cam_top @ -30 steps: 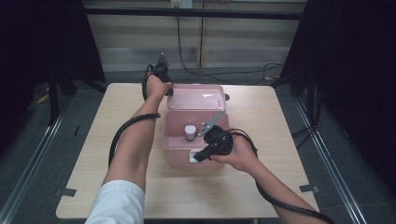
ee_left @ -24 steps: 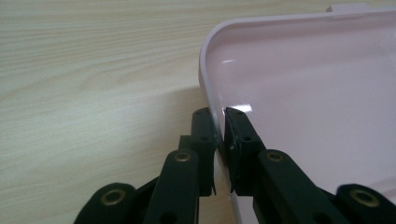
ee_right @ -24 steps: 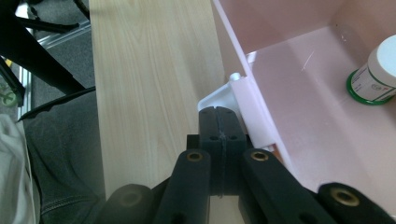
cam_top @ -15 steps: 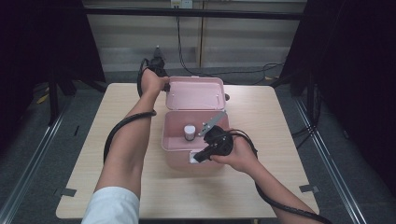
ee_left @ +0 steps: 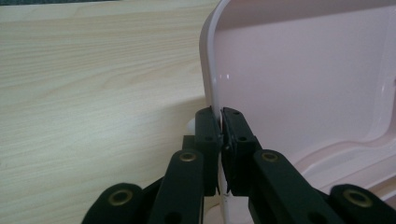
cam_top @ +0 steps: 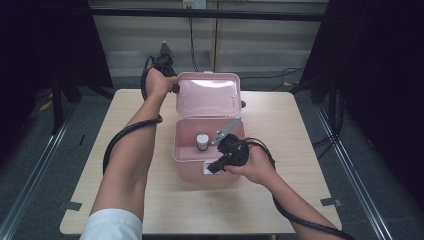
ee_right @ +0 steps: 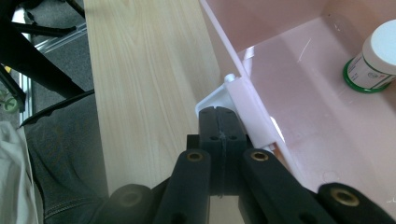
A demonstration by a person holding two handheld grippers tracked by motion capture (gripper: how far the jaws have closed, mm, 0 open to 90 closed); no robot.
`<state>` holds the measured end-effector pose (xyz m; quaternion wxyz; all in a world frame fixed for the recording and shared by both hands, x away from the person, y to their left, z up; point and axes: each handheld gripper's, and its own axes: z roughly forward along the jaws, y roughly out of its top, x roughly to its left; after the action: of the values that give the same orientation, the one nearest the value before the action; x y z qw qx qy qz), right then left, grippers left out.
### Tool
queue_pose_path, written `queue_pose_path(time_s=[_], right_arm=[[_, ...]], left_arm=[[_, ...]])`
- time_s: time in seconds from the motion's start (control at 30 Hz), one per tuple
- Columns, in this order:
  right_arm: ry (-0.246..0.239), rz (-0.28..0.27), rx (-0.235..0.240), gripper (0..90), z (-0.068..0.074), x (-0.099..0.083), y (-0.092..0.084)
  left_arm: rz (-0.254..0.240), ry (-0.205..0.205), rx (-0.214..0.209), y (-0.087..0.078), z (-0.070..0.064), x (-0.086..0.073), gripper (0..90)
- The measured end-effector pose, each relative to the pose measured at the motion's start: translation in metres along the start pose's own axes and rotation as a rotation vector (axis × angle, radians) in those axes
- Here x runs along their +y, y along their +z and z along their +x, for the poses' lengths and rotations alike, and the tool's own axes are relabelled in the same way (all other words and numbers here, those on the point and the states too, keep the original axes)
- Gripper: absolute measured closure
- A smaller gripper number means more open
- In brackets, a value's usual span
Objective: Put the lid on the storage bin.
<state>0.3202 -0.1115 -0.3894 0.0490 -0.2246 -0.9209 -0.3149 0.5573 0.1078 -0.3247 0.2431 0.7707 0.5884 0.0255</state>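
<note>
Right gripper sits nearest the person, at about 5 o'clock on the table, its jaws pressed together with no gap, as the right gripper view shows. The tips lie against the white latch on the front wall of the pink box; whether any part of the latch is pinched between them cannot be told. The right hand rests just to the 3 o'clock side of the box front.

Inside the open box, toward 9 o'clock of its floor, stands a small jar with a white cap and a green ring at its base, upright and apart from the walls.

Farther off, at 12 o'clock, the lid stands raised nearly upright. Left gripper is at the lid's 9 o'clock edge, held by the left hand. Its jaws have just been closing and now stand narrow, clamped on the thin rim of the lid, one pad on the outer face and one on the inner face. A cable trails along the left forearm.
</note>
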Motion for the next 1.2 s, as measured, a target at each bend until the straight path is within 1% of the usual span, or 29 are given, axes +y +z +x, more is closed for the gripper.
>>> queue_pose_path(time_s=[0.1, 0.13, 0.17, 0.3, 0.47, 0.53, 0.6, 0.67, 0.83, 0.97, 1.03, 1.2], right_arm=[[0.003, 0.008, -0.005, 90.0, 0.0, 0.001, 0.0], [0.004, 0.007, 0.0, 90.0, 0.0, 0.001, 0.0], [0.003, 0.007, 0.001, 90.0, -0.001, 0.001, 0.0], [0.005, 0.012, -0.008, 90.0, 0.0, 0.002, 0.0], [0.011, 0.008, -0.006, 90.0, -0.001, 0.002, 0.0], [0.012, 0.011, -0.007, 90.0, -0.001, 0.002, 0.0], [0.011, 0.012, -0.005, 90.0, -0.001, 0.002, 0.0], [0.015, 0.016, -0.006, 90.0, -0.001, 0.003, 0.0], [0.016, 0.017, -0.006, 90.0, -0.002, 0.003, 0.0], [0.024, 0.017, -0.01, 90.0, -0.002, 0.004, 0.0], [0.028, 0.019, -0.009, 90.0, -0.002, 0.004, 0.0], [0.036, 0.027, -0.011, 90.0, -0.001, 0.005, 0.0]], left_arm=[[-0.001, -0.01, 0.004, -0.005, -0.002, -0.002, 86.2], [0.002, -0.003, 0.007, -0.007, -0.002, -0.002, 86.2], [0.003, -0.007, 0.009, -0.009, -0.003, -0.002, 86.2], [0.012, 0.003, 0.014, -0.016, -0.004, -0.002, 86.3], [0.021, 0.007, 0.015, -0.022, -0.005, -0.002, 86.8], [0.027, 0.01, 0.012, -0.023, -0.005, -0.002, 86.8], [0.031, 0.005, 0.01, -0.025, -0.006, -0.002, 86.9], [0.031, 0.011, 0.007, -0.026, -0.006, -0.002, 86.9], [0.032, 0.007, 0.0, -0.031, -0.007, -0.004, 87.1], [0.037, 0.018, -0.001, -0.036, -0.008, -0.006, 87.2], [0.037, 0.017, -0.005, -0.039, -0.008, -0.007, 87.4], [0.049, 0.035, -0.004, -0.044, -0.01, -0.008, 87.6]])
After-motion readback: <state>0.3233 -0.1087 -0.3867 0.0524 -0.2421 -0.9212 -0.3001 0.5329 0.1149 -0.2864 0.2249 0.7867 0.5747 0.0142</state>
